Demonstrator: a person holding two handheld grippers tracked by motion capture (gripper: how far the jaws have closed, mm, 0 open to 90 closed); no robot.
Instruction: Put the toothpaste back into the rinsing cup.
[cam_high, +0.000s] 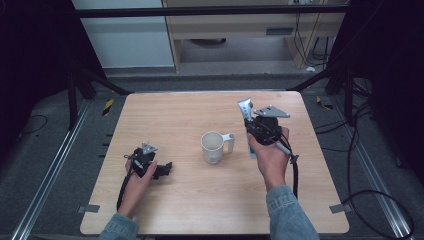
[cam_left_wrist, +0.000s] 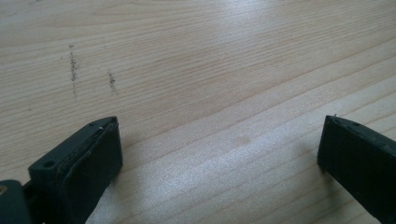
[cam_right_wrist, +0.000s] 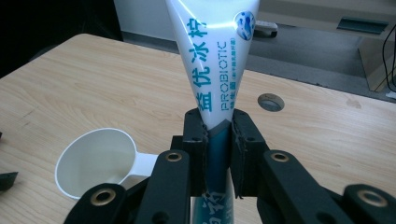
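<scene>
The right gripper (cam_right_wrist: 218, 140) clamps a toothpaste tube (cam_right_wrist: 212, 60), its cap end hidden below the jaws. The left gripper (cam_left_wrist: 219, 154) rests open on the table (cam_high: 200, 200), left of the white mug (cam_high: 213, 147).

Lab: framed test table (cam_high: 210, 210), cables (cam_high: 370, 195)

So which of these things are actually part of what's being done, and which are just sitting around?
In use:
- toothpaste tube, clamped in the right tongs
- white cup, just beside it on the table

Just around:
- left tongs, open and resting on bare wood
- wooden cabinet behind the table
- floor cables
</scene>
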